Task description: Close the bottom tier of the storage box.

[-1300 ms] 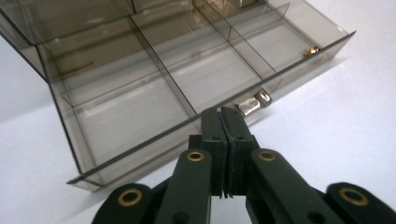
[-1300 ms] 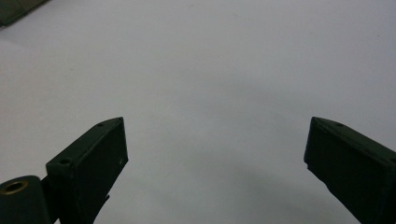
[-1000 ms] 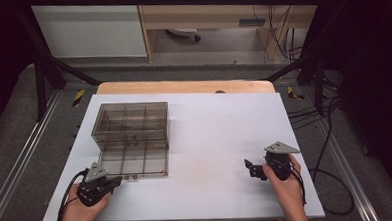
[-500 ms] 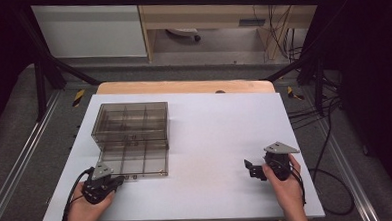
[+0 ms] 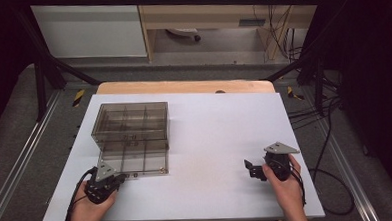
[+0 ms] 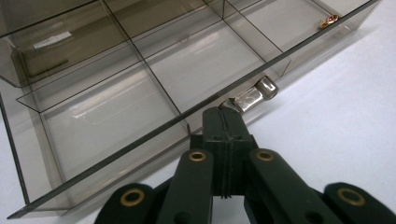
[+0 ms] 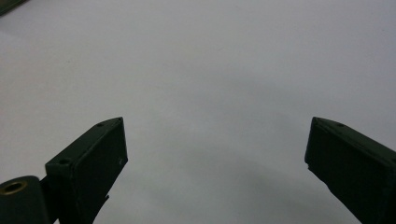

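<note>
A smoky clear compartment box stands at the table's left, its lid folded out flat toward me. The lid's dividers and a small metal latch on its front edge appear in the left gripper view. My left gripper is shut, jaws pressed together, the tip right at the lid's edge beside the latch. I cannot tell whether it touches the latch. My right gripper hovers low over bare white table at the right, jaws wide apart with nothing between them.
The white tabletop runs between the box and my right hand. A wooden strip borders its far edge. A small brass-coloured piece sits at the lid's far corner. Cables and dark frame posts stand off the right side.
My left gripper has edged slightly toward the lid's front edge. The right gripper and the box have stayed where they were.
</note>
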The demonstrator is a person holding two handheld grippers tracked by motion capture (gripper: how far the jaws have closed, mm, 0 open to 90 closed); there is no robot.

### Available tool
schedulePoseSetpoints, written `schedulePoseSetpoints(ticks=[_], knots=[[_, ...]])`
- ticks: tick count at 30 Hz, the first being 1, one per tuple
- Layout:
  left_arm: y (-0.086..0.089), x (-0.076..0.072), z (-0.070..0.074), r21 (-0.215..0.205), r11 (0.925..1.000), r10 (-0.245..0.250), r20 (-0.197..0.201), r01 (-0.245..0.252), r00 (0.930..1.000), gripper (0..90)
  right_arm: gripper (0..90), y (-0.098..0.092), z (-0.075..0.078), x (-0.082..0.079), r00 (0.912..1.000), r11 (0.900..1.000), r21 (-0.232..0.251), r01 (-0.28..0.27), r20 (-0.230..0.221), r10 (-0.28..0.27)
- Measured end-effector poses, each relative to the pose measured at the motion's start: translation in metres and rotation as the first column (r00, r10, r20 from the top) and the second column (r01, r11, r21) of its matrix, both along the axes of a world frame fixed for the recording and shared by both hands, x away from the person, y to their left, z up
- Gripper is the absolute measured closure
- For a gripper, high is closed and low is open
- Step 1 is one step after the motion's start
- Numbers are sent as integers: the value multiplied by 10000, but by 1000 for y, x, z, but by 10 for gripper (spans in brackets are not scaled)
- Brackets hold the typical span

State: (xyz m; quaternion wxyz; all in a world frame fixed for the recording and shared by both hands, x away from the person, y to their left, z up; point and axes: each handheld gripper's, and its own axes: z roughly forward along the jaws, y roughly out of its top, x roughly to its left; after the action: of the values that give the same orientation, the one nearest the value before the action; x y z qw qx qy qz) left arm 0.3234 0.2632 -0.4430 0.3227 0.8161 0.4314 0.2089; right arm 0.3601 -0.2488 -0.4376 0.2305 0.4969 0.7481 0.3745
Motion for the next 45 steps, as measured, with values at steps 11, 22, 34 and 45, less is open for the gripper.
schedulePoseSetpoints(ticks=[11,22,34,45], knots=[[1,1,-2,-59,10000,22,-77,-22,10000,899,50,0,1,-1,10000,9999,82,81,-39,-81],[-1,9,4,-90,9999,114,-200,-116,9997,899,46,2,2,-2,9999,9999,82,-68,99,67],[2,27,3,292,9995,160,-476,-146,9987,899,45,1,2,-2,9999,10000,75,-38,123,37],[4,33,1,35,9995,300,-392,-299,9988,900,41,3,4,-5,9996,9996,246,-104,260,98]])
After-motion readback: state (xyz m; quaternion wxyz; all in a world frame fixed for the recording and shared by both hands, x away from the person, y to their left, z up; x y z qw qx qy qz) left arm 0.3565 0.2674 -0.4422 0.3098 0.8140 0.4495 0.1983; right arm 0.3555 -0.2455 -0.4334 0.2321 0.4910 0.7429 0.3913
